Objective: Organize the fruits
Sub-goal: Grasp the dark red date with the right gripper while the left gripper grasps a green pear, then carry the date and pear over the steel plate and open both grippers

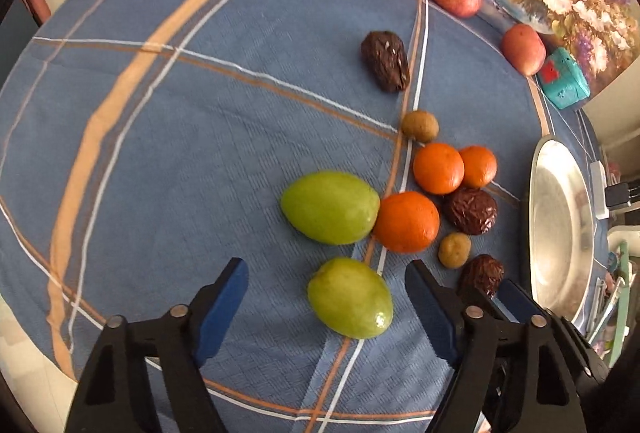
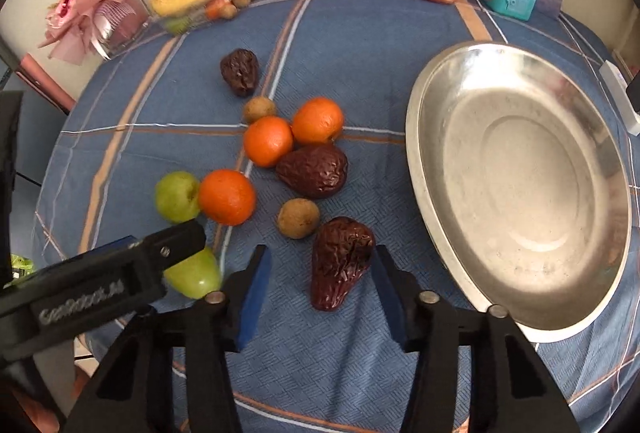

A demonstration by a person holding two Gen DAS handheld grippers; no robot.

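Fruits [image 2: 268, 141] cluster beside the steel dish's rim [image 2: 416, 153]; both hand-held grippers straddle pieces, unclenched.

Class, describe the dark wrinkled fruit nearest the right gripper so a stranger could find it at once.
Start at the metal dish on the blue tablecloth. Just left of its near rim lies a dark wrinkled fruit, between the right gripper's open fingers. Unlike the other two dark fruits, it is pear-shaped and closest to the table's edge.
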